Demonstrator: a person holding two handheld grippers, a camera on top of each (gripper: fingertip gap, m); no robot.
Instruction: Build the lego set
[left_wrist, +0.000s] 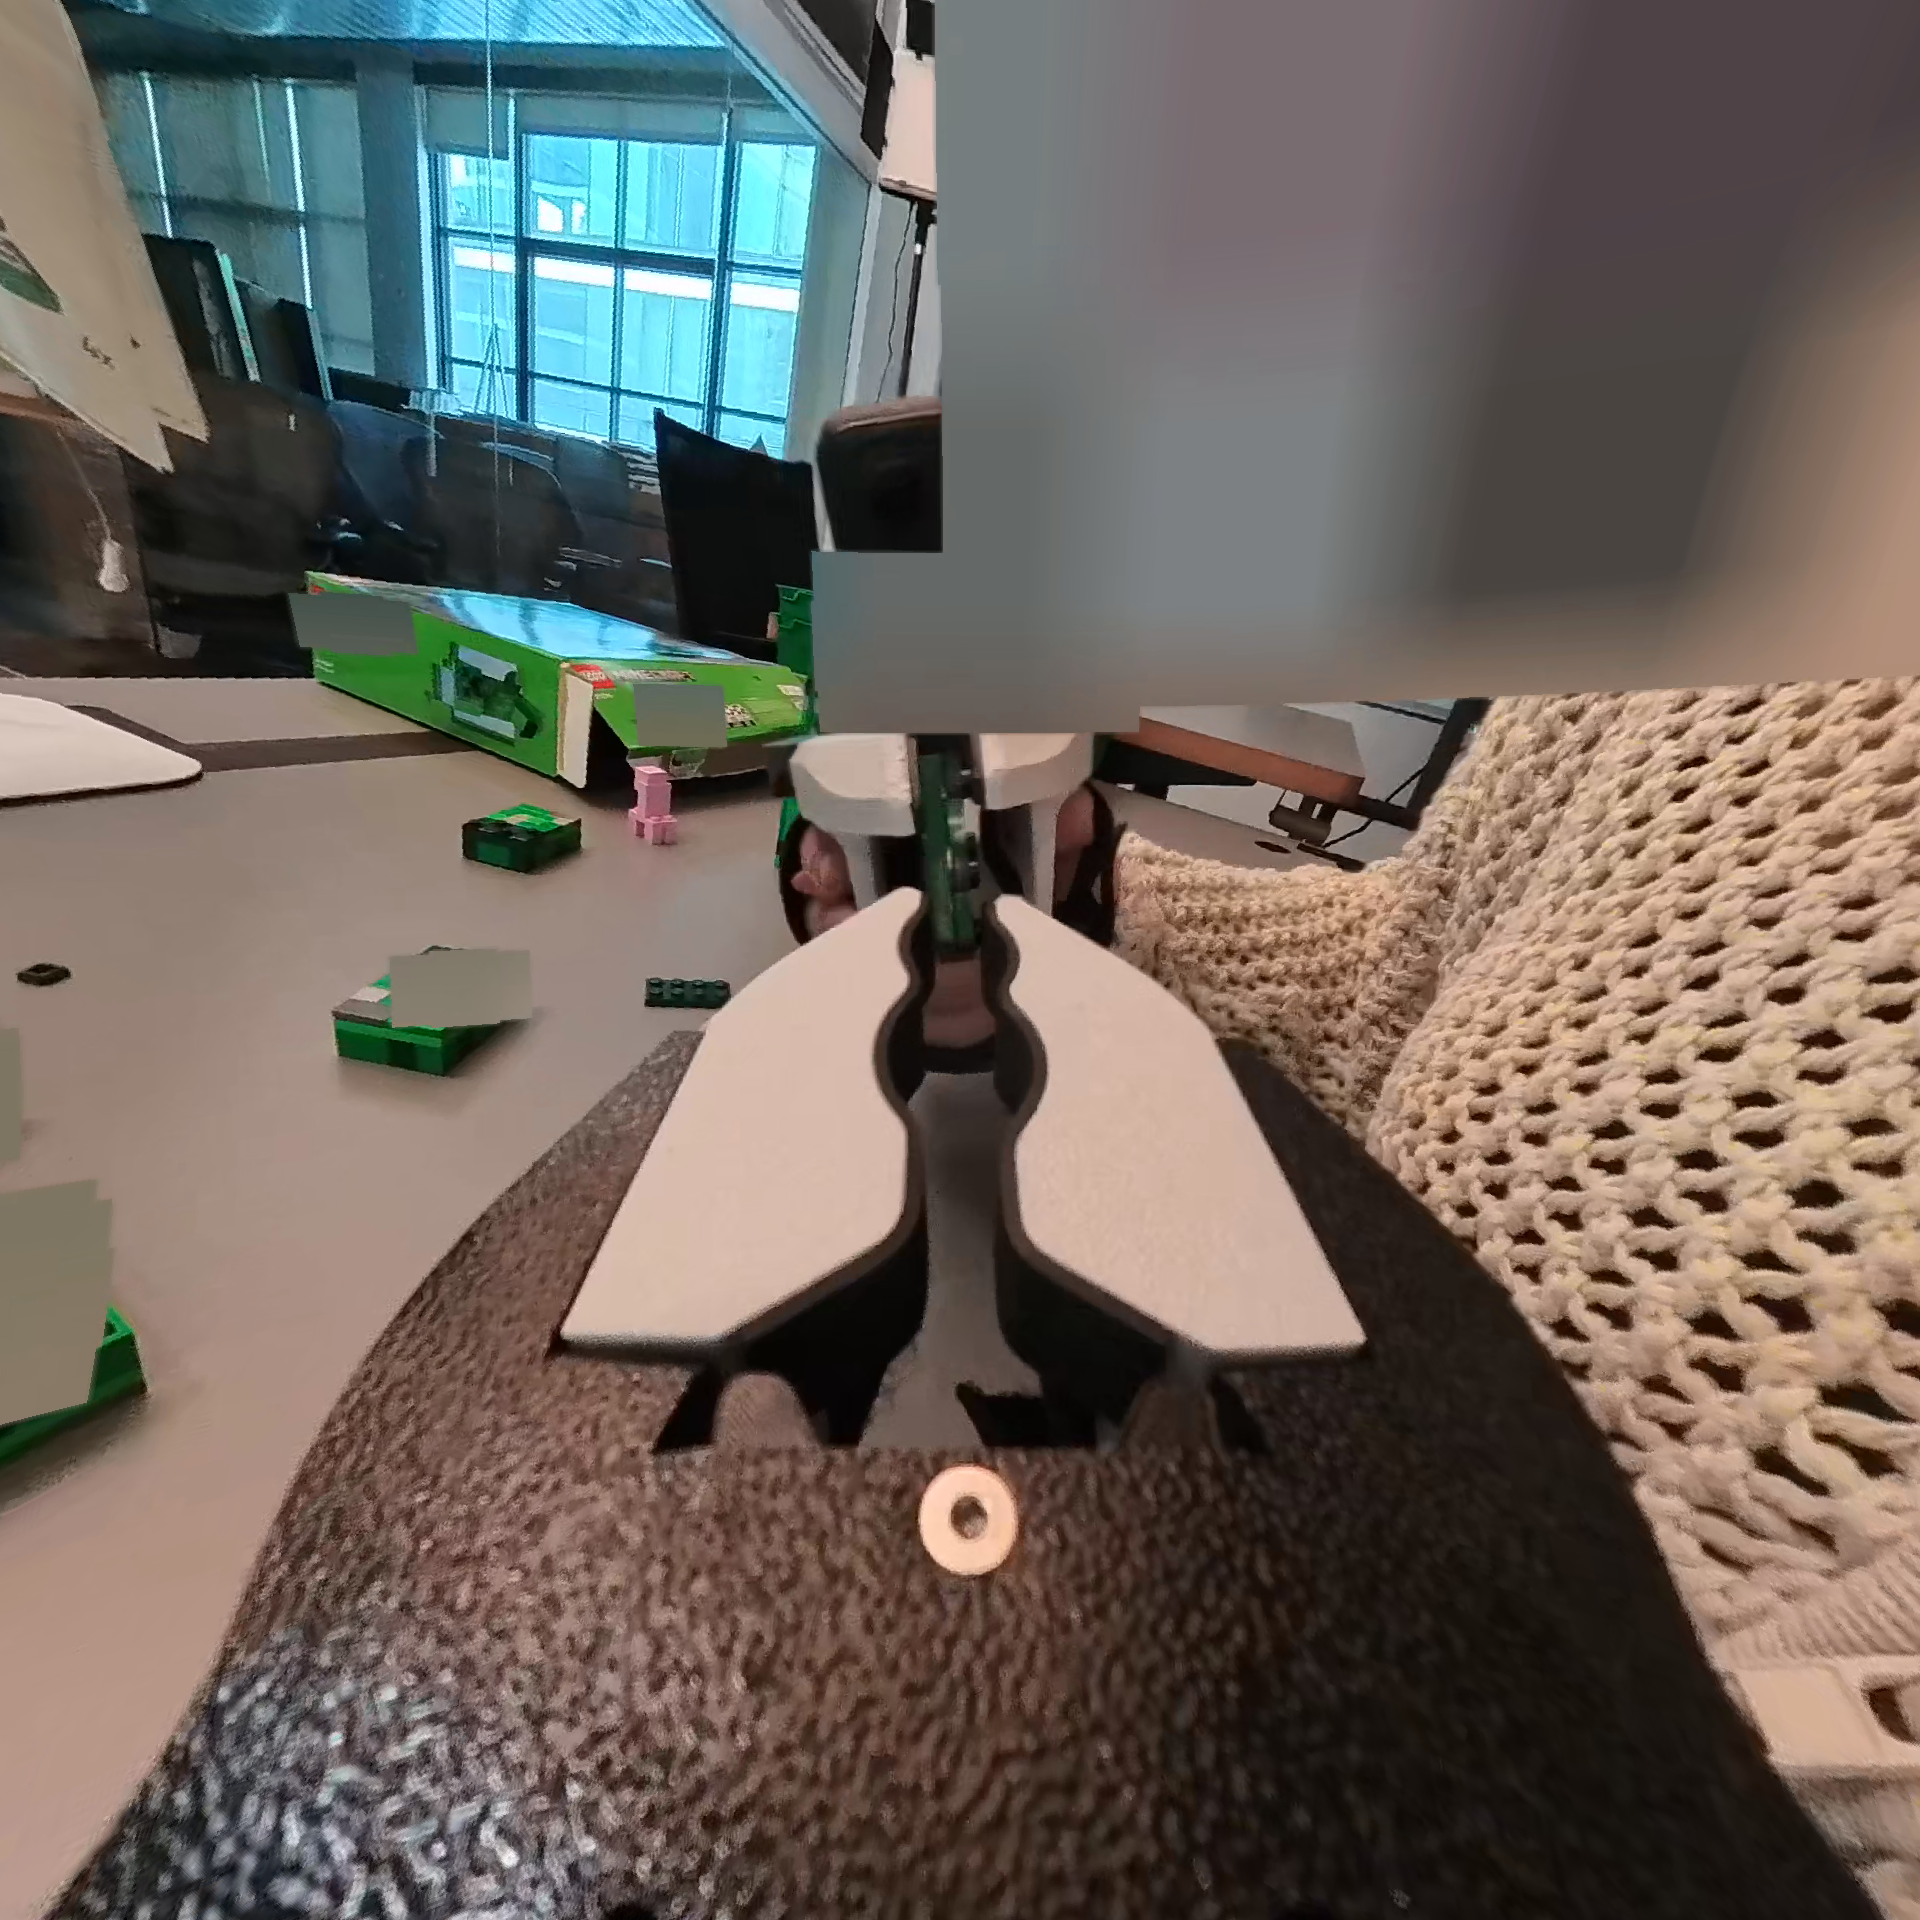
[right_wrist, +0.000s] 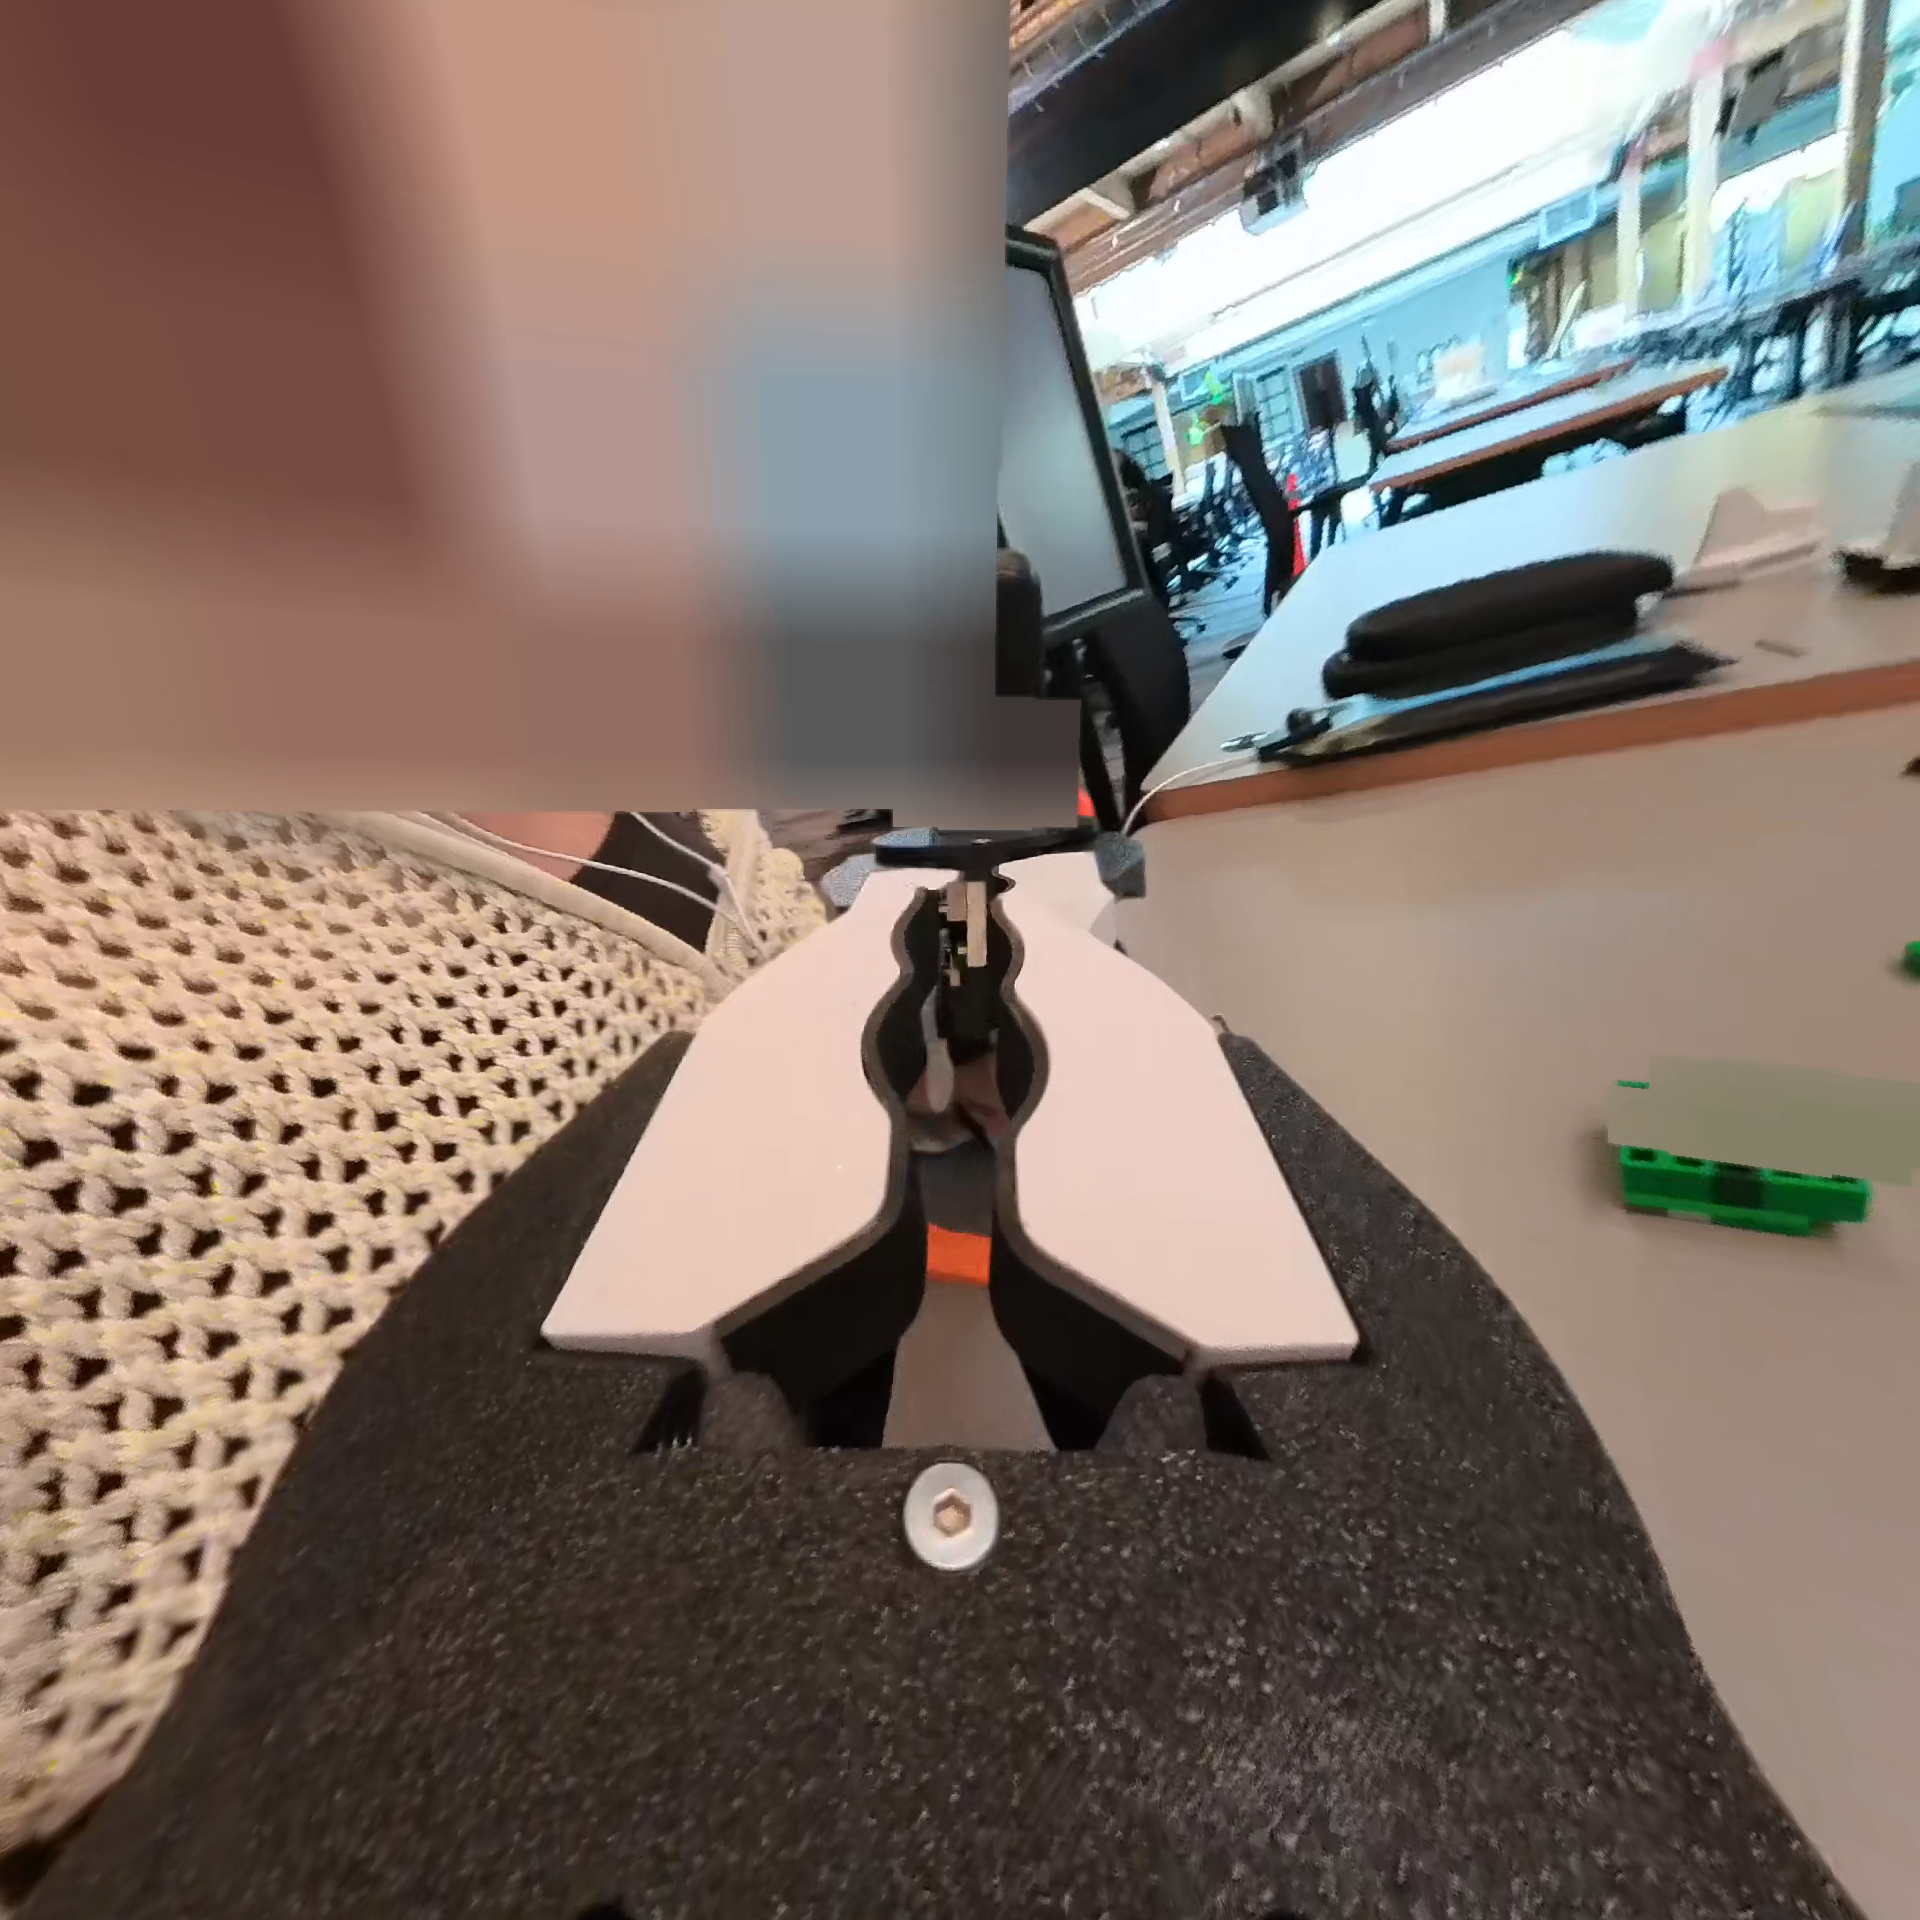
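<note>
My left gripper (left_wrist: 954, 920) is shut on a thin green lego piece (left_wrist: 948, 831) that stands edge-on between its white fingertips. My right gripper faces it from the far side (left_wrist: 935, 795) and its white fingers meet the same piece. In the right wrist view, my right gripper (right_wrist: 966, 935) is shut on a thin grey and dark lego piece (right_wrist: 968, 914) seen edge-on. The left gripper's black part (right_wrist: 977, 844) shows just beyond it. Both are held above the grey table (left_wrist: 260, 1195). I cannot tell whether the two grippers hold one piece or two joined ones.
A green lego box (left_wrist: 540, 675), a pink figure (left_wrist: 652, 805), a dark green block (left_wrist: 520, 836), a green plate stack (left_wrist: 416, 1034) and a small dark plate (left_wrist: 686, 992) lie on the table. A green brick build (right_wrist: 1745, 1195) lies right. A knitted sleeve (left_wrist: 1610, 1039) is close. The tips of both grippers are at nearly the same place.
</note>
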